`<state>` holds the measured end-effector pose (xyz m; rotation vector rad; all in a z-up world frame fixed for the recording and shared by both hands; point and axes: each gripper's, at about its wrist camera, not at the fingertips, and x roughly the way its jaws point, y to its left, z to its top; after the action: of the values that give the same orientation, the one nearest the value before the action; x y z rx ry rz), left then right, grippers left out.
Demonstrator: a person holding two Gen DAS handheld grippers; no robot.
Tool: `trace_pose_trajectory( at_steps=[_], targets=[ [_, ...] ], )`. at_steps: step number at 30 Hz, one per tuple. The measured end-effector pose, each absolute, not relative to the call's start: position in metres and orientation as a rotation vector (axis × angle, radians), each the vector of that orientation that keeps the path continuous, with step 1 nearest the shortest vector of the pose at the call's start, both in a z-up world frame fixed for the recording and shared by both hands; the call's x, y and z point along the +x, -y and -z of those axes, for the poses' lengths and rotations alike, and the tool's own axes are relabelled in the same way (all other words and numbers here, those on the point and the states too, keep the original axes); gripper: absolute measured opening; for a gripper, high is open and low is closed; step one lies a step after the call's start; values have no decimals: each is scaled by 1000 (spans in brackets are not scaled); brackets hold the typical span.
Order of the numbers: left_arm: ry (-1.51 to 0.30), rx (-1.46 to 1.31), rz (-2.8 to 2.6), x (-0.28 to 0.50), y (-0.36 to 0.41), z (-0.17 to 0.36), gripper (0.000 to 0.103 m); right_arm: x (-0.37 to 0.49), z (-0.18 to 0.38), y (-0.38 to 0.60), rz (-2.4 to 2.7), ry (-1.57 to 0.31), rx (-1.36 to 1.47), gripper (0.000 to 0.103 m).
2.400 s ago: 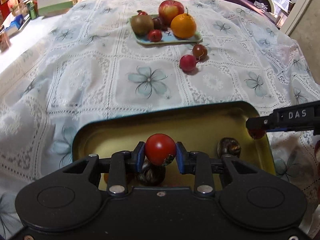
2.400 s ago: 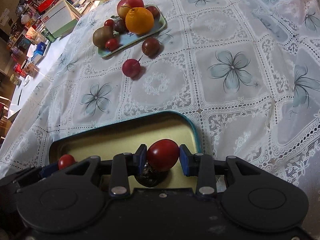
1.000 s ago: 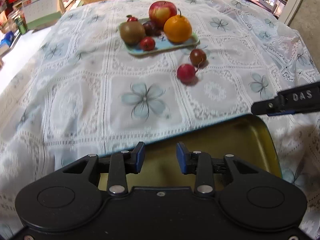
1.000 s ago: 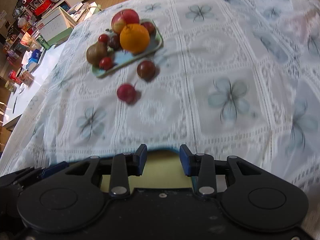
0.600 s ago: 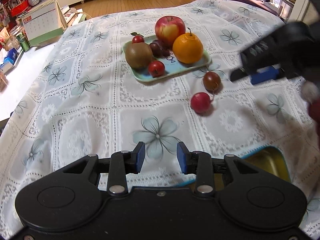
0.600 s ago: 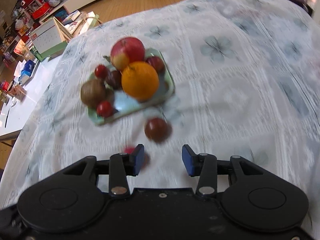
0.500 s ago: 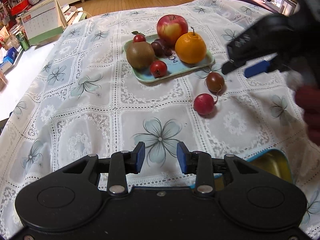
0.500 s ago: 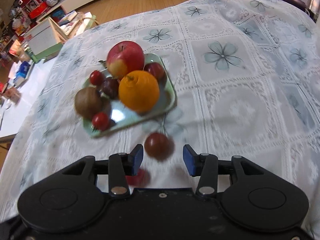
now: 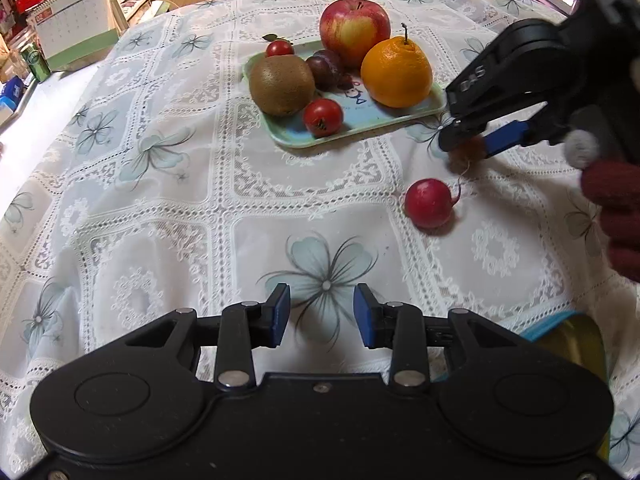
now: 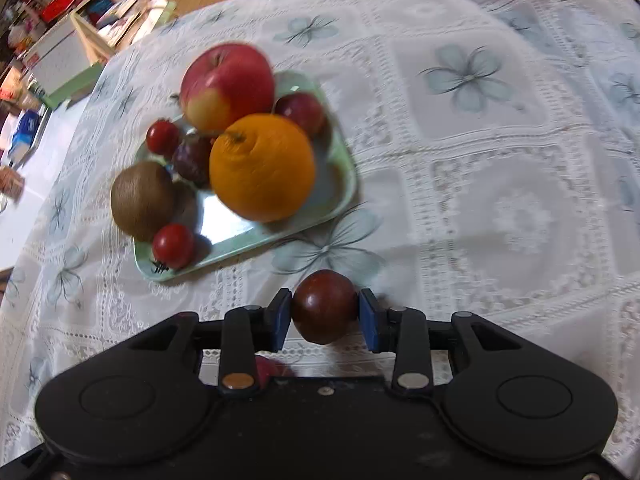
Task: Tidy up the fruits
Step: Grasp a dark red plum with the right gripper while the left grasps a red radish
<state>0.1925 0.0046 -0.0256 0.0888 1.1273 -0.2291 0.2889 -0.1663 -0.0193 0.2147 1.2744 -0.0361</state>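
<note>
A light green tray [image 9: 360, 126] [image 10: 240, 236] on the lace tablecloth holds an apple [image 9: 354, 31], an orange [image 9: 397, 74], a kiwi [image 9: 281, 85], plums and cherry tomatoes. A dark brown-red tomato [image 10: 324, 306] sits between the pads of my right gripper [image 10: 325, 318], just in front of the tray; the pads touch or nearly touch it. In the left wrist view the right gripper [image 9: 466, 140] mostly hides that tomato. A red radish [image 9: 429, 208] lies on the cloth below it. My left gripper [image 9: 322, 314] is open and empty over the cloth.
A yellow tin tray with a teal rim [image 9: 580, 340] shows at the lower right of the left wrist view. A gloved hand [image 9: 616, 216] holds the right gripper. A calendar and boxes [image 9: 72, 36] stand past the table's far left edge.
Both grippers let go of their tomatoes in the tin tray and moved toward the fruit tray. The right gripper has come down around the dark tomato on the cloth.
</note>
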Motion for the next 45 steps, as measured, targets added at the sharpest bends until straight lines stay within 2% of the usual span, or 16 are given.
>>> trace_pose_trajectory(
  at_steps=[9,17,28,45],
  targets=[
    [-1066,146,285,208,38,15,46,251,-18,199,51,-1242,231,37],
    [-1085,187,288,221,71,29,46,217,-13,235,111,-1202,278,37],
    [-1043,239,275,228,93,32,59,214,-9,240,120,-1195,305,37],
    [-1101,198,246,247,94,50,56,214,-5,248,125,-1204,336,37]
  ],
)
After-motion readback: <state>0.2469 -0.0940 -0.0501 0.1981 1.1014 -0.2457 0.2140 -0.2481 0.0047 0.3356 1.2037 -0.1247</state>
